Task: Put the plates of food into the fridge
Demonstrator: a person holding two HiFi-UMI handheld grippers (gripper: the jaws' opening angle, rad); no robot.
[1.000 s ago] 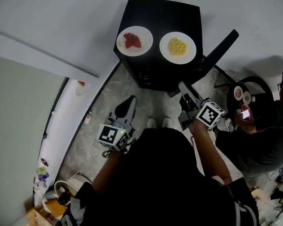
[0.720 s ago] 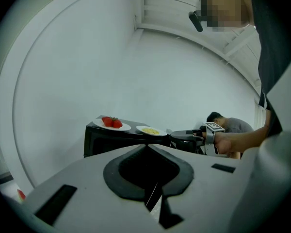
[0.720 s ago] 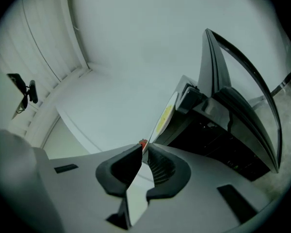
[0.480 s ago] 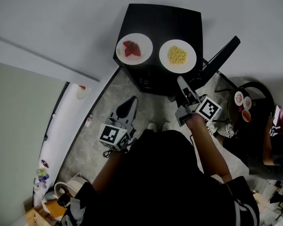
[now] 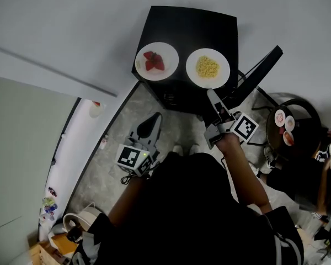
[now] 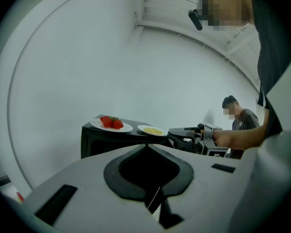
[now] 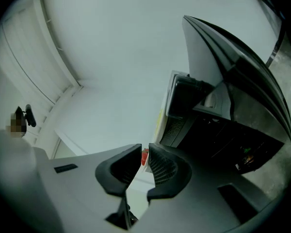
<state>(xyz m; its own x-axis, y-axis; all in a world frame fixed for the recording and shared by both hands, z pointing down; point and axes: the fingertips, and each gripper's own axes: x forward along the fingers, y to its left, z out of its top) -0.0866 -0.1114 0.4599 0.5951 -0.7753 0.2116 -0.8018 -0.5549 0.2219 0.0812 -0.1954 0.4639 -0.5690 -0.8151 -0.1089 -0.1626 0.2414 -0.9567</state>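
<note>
Two white plates sit on top of a low black fridge (image 5: pixel 201 24): one with strawberries (image 5: pixel 156 61) on the left, one with yellow food (image 5: pixel 208 68) on the right. The fridge door (image 5: pixel 260 66) stands open to the right. My right gripper (image 5: pixel 212 99) hovers just below the yellow plate, in front of the open fridge (image 7: pixel 208 130), its jaws a narrow slit apart with nothing between them. My left gripper (image 5: pixel 149 123) hangs lower over the floor, shut and empty. In the left gripper view both plates (image 6: pixel 111 124) (image 6: pixel 153 130) and the right gripper (image 6: pixel 178 133) show ahead.
A seated person (image 5: pixel 314 175) and a small round table with dishes (image 5: pixel 284 123) are at the right, close to the open door. A white ledge with small items (image 5: pixel 94 105) runs along the left. Grey stone floor (image 5: pixel 107 159) lies between.
My right gripper has moved up toward the fridge front and the yellow plate. The left gripper has stayed in place. The seated person has shifted to the right.
</note>
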